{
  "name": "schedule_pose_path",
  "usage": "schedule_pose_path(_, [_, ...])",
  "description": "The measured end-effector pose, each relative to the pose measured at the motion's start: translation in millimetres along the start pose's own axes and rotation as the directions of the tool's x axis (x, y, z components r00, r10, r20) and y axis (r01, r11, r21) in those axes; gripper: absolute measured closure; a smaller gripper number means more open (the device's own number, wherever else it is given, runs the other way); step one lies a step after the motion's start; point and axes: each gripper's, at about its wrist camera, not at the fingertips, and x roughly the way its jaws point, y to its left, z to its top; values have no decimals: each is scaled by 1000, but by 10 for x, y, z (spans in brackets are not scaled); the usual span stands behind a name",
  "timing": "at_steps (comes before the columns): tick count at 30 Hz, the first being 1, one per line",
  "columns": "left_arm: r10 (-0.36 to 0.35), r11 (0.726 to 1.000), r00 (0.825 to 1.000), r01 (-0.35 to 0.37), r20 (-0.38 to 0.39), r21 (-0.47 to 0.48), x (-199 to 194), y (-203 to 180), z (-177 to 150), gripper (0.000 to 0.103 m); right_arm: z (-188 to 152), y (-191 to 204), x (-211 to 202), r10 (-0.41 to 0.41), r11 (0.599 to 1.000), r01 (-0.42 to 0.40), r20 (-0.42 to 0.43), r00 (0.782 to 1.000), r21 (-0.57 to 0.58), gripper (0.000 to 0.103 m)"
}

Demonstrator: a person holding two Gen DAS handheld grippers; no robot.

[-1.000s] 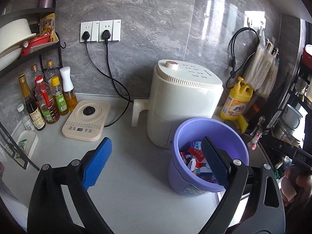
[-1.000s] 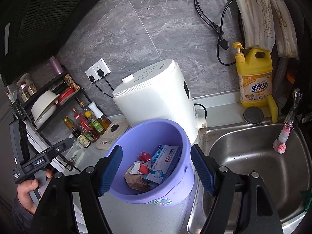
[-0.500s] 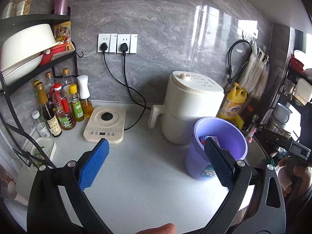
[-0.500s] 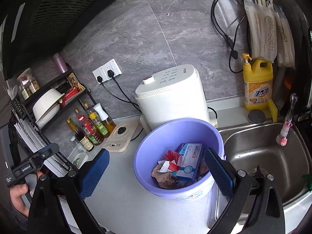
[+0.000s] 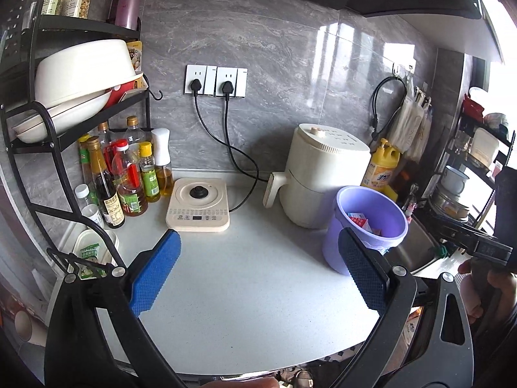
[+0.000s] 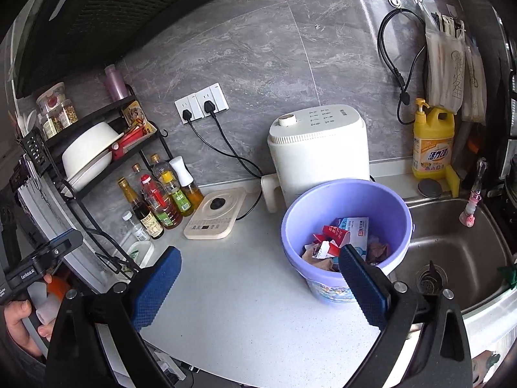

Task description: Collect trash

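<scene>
Trash (image 6: 342,237) lies inside the purple bucket (image 6: 347,194): a blue and white carton, red and white wrappers and crumpled brownish paper, all below the rim. The bucket stands upright on the counter (image 6: 252,294), at its right end just beside the sink (image 6: 458,245), and just in front of the white air fryer (image 6: 318,148); whether bucket and fryer touch cannot be told.

Right gripper (image 6: 260,289): jaws spread to full width, nothing between the blue pads. It hangs over the front edge of the counter; its right pad overlaps the bucket's near wall in the right wrist view, but contact is not shown.

Left gripper (image 5: 258,270): jaws likewise spread wide and empty, held above the bare middle of the counter, with the bucket beyond its right pad (image 5: 363,273).

Other items noted: a cream induction cooker (image 5: 197,205) toward the back edge of the counter, its cord running to the wall sockets (image 5: 216,80); a cluster of oil and sauce bottles (image 5: 124,174) in the back left corner under a black wire rack (image 5: 80,119) holding white bowls; a yellow detergent bottle (image 6: 433,142) on the ledge behind the sink. The person's hand (image 6: 22,326) grips the left gripper's handle at the left edge of the right wrist view.
</scene>
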Motion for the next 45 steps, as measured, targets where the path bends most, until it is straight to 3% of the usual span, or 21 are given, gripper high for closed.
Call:
schedule_pose_path(14, [-66, 997, 997, 65, 32, 35, -341, 224, -117, 6, -361, 452, -355, -52, 998, 53, 10, 999, -17, 7])
schedule_pose_path(28, [-72, 997, 997, 71, 30, 38, -391, 258, -218, 6, -512, 466, -461, -79, 997, 79, 4, 997, -8, 7])
schedule_pose_path(45, [-72, 997, 996, 71, 46, 17, -378, 254, -185, 6, -471, 437, -440, -72, 997, 72, 21, 997, -6, 7])
